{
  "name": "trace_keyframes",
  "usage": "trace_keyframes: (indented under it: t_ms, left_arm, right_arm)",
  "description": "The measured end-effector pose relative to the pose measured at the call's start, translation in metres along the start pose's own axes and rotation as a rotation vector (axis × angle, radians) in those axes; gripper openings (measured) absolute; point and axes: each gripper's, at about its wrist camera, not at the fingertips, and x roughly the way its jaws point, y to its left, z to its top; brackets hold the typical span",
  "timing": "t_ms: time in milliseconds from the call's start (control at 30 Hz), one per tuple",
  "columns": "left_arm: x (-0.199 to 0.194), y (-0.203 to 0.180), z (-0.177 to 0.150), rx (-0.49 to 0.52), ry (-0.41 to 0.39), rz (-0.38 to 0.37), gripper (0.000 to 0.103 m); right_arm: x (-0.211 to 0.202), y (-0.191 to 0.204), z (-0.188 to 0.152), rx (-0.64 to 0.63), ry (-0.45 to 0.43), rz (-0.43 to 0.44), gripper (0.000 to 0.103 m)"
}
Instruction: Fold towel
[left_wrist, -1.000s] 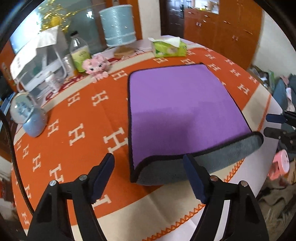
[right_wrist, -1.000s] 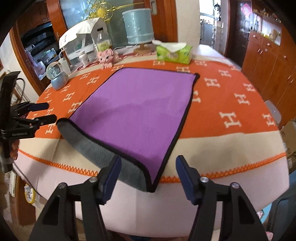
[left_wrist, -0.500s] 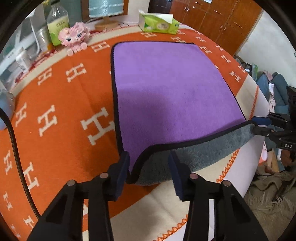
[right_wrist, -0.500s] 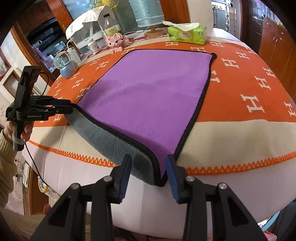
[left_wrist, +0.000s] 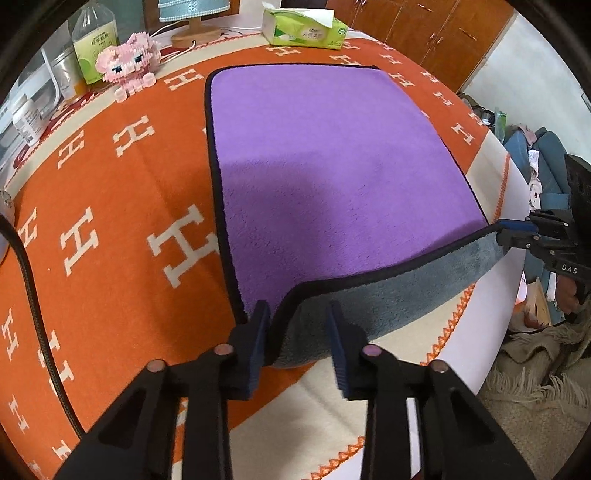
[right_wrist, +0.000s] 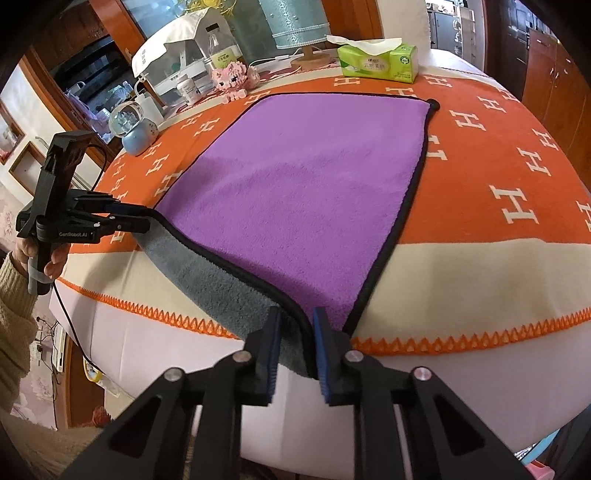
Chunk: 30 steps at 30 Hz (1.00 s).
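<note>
One towel (left_wrist: 332, 177), two hand-held grippers (left_wrist: 297, 332) (right_wrist: 295, 341) at its near corners

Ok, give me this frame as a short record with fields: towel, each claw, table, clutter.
towel: purple top, grey underside, spread flat, near edge turned up
left claw: straddles the near left corner, gap visible between pads and cloth
right claw: nearly closed around the near right corner
table: orange H-pattern cloth
clutter: tissue box, pink toy, bottle, snow globe along the far edge
</note>
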Motion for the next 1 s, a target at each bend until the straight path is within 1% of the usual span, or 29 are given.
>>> trace_keyframes:
  t_ms: [33, 167, 267, 433, 533, 633, 767, 900, 933, 1000]
  left_arm:
    - [0.0, 0.001, 0.0, -0.003, 0.002, 0.007, 0.017]
    - [-0.002, 0.0, -0.003, 0.005, -0.001, 0.032, 0.008]
    - [-0.005, -0.007, -0.005, 0.027, -0.014, 0.064, 0.006]
    - [-0.011, -0.019, -0.004, 0.06, -0.036, 0.143, 0.005]
    - [-0.016, -0.025, 0.002, 0.061, -0.068, 0.202, 0.004]
    - [-0.022, -0.028, 0.013, 0.053, -0.103, 0.237, 0.004]
    - [-0.025, -0.029, 0.035, 0.049, -0.147, 0.293, 0.004]
    - [-0.021, -0.023, 0.069, 0.001, -0.192, 0.349, 0.004]
    - [-0.02, -0.021, 0.083, -0.011, -0.21, 0.365, 0.004]
    - [-0.017, -0.019, 0.101, -0.021, -0.237, 0.393, 0.004]
  right_arm:
    - [0.0, 0.0, 0.0, 0.001, 0.001, 0.0, 0.01]
    - [0.0, 0.0, 0.0, 0.004, 0.002, 0.007, 0.007]
    - [-0.001, 0.002, 0.0, -0.008, 0.001, -0.001, 0.005]
    - [-0.005, 0.005, 0.0, -0.023, -0.024, -0.028, 0.005]
    - [-0.009, 0.004, 0.002, -0.016, -0.049, -0.039, 0.005]
    - [-0.014, 0.002, 0.008, -0.011, -0.076, -0.055, 0.005]
    - [-0.02, -0.004, 0.028, 0.0, -0.119, -0.09, 0.005]
    - [-0.026, -0.015, 0.057, 0.017, -0.182, -0.127, 0.005]
    - [-0.026, -0.018, 0.065, 0.018, -0.199, -0.139, 0.005]
    - [-0.026, -0.024, 0.084, 0.023, -0.227, -0.165, 0.005]
